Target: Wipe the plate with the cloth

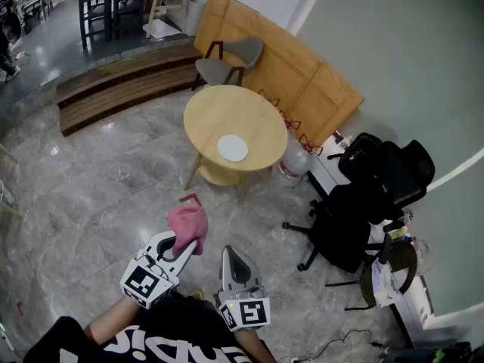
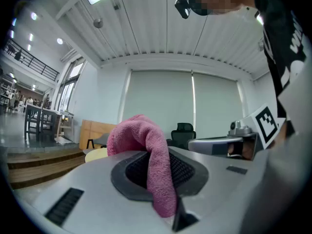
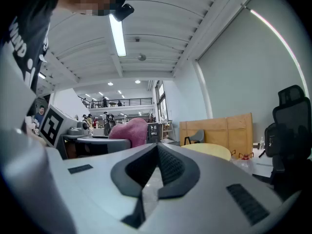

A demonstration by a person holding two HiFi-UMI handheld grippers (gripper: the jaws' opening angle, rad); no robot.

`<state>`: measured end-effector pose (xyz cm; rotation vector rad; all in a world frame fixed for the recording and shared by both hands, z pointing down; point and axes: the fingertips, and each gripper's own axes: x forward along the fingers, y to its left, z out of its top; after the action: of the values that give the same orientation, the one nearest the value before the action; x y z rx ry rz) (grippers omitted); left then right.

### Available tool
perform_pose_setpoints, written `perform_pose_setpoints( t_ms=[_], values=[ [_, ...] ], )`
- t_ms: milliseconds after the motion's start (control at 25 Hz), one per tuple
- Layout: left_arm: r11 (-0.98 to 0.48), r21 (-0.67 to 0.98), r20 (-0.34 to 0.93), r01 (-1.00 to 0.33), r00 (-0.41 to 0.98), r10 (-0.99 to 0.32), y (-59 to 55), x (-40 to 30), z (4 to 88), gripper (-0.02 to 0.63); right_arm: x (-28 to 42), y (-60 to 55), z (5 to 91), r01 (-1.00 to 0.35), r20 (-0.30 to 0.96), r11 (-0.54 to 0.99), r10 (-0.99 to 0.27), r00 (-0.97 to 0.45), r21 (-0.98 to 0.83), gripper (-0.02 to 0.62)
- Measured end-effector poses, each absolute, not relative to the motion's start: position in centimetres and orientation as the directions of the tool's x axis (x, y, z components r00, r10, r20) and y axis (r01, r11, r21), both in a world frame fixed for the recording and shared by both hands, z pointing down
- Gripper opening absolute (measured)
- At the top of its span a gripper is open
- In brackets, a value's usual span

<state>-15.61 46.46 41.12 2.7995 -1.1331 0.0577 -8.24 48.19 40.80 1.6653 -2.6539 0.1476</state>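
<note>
Pinching fuzzy pink cloth [image 1: 189,225], left hand-held gripper [image 1: 184,243]; right hand-held gripper [image 1: 234,252] pressed together.

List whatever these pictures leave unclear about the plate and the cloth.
- Plate: too small in the head view to tell clean from dirty.
- Plate again: unseen in both gripper views, where the table shows only edge-on.
- Cloth: in the left gripper view, the part beyond the left claw is hidden by the claw's own body.
</note>
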Motion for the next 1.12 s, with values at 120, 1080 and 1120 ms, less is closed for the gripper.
perform_pose_setpoints(
  t_ms=[120,1080,1120],
  values=[
    [-0.713,0.084,0.07,-0.697,0.717,-0.693,46.2,-15.4,41.3,0.061,-8.0,48.1,40.7,-0.898,0.055,0.433,-0.897,-0.438,-0.077,0.02],
    [-0.745,0.098,0.058,-0.66,0.751,-0.658,45.6,-19.0,40.2,0.061,-10.1,47.9,40.4,-0.917,0.034,0.381,-0.921,-0.388,-0.117,0.02],
    [-0.747,0.098,0.056,-0.657,0.754,-0.655,45.6,-19.3,40.3,0.061,-10.3,47.9,40.5,-0.919,0.033,0.377,-0.923,-0.383,-0.114,0.02]
  ],
)
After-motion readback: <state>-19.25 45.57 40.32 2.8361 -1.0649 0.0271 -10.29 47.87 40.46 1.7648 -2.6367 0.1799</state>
